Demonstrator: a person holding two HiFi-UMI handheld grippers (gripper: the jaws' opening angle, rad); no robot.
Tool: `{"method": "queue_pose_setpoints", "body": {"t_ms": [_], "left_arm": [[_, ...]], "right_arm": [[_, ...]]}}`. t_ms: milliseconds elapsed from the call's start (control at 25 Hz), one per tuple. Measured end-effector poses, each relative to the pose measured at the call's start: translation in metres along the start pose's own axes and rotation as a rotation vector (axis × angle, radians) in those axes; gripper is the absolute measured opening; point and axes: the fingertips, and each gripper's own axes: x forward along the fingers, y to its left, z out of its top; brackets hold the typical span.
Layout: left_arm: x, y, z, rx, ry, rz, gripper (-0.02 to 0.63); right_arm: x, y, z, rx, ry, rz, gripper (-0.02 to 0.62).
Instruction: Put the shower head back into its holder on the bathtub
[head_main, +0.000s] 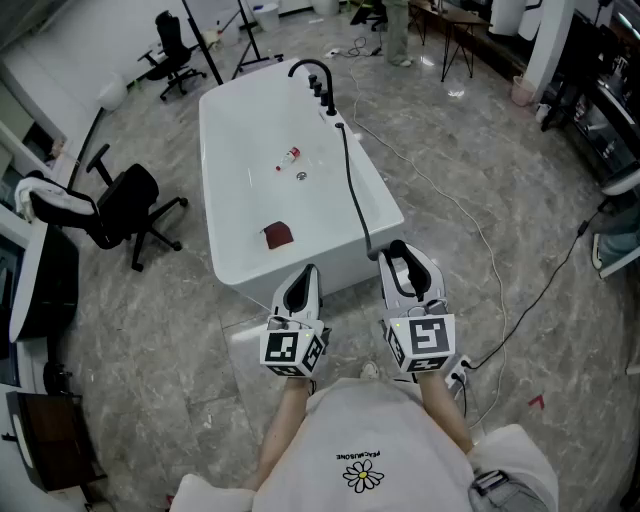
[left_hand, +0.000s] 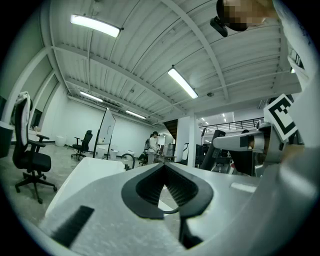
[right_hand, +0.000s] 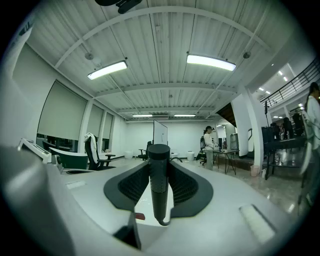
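The right gripper (head_main: 400, 252) holds the black shower head (head_main: 398, 264) by its handle, with its jaws spread wide around it; in the right gripper view the round black handle (right_hand: 159, 192) stands upright between the dark pads of the gripper (right_hand: 159, 161) and fills the gap. The left gripper (head_main: 308, 272) is closed and empty: in the left gripper view its two pads meet at the tip (left_hand: 163, 167) with nothing between them. Both grippers point level, side by side, just beside the near end of the white bathtub (head_main: 345, 262), the left one a little further to the left of that end. A black hose (head_main: 352, 180) runs from the shower head along the right rim of the tub to the far end, where a curved black tap (head_main: 312, 72) and a row of small black fittings (head_main: 328, 103) sit on the rim; which of these is the holder I cannot tell. So the shower head is at the opposite end of the tub from the tap, not in a holder. On the tub floor lie a small bottle with a red cap (head_main: 289, 157), close to the drain (head_main: 301, 176), and a dark red thing (head_main: 277, 236) nearer the grippers. The tub stands on a grey stone-look floor (head_main: 470, 180), with a black office chair (head_main: 125, 205) to its left
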Motion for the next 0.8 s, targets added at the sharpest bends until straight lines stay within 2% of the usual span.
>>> {"method": "queue_pose_setpoints", "body": {"t_ms": [800], "left_arm": [[0.012, -0.012, -0.027, 0.016, 0.053, -0.013, 0.0]], "right_arm": [[0.014, -0.02, -0.011, -0.003, 0.012, 0.024, 0.13]]}}
